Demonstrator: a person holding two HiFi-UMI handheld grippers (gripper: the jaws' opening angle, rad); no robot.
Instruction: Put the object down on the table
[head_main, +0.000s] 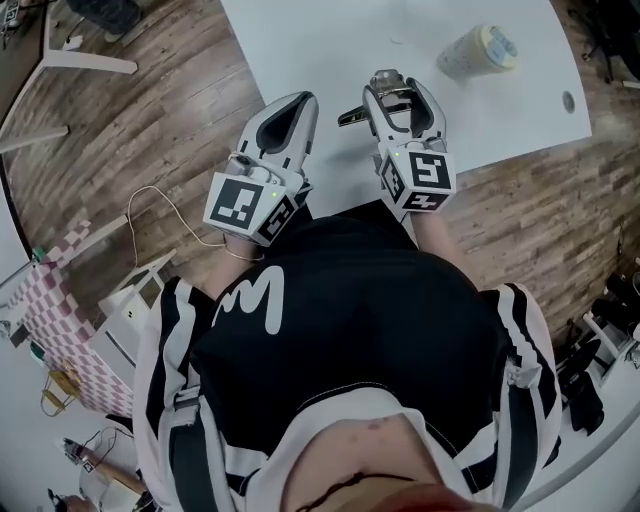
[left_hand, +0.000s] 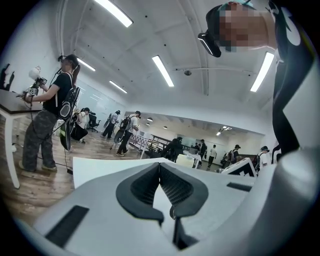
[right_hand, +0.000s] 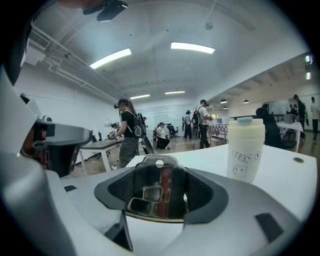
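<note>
1. Step in hand, as I am judging it: the set-down is pending. The right gripper (head_main: 392, 90) is hanging over the near edge of the white table (head_main: 330, 45), and no release has been made yet.
2. Right gripper: the jaws are clamping a shiny metal object (right_hand: 158, 189) between the pads. They are standing only as far apart as the object is wide. The object is filling the gap and rising slightly past the tips.
3. I cannot tell from either view whether the object is already touching the table top.
4. Left gripper (head_main: 287, 112): the jaws are meeting at the tips with nothing between them. It is sitting just beside the right gripper, on that gripper's left.
5. A cream lidded tumbler (right_hand: 245, 147) is standing ahead and to the right of the right jaws, well apart from them.
6. Next move (judgement): lowering until the object is resting on bare table just ahead of the jaws, then spreading the jaws and backing straight out, keeping left of the tumbler.
</note>
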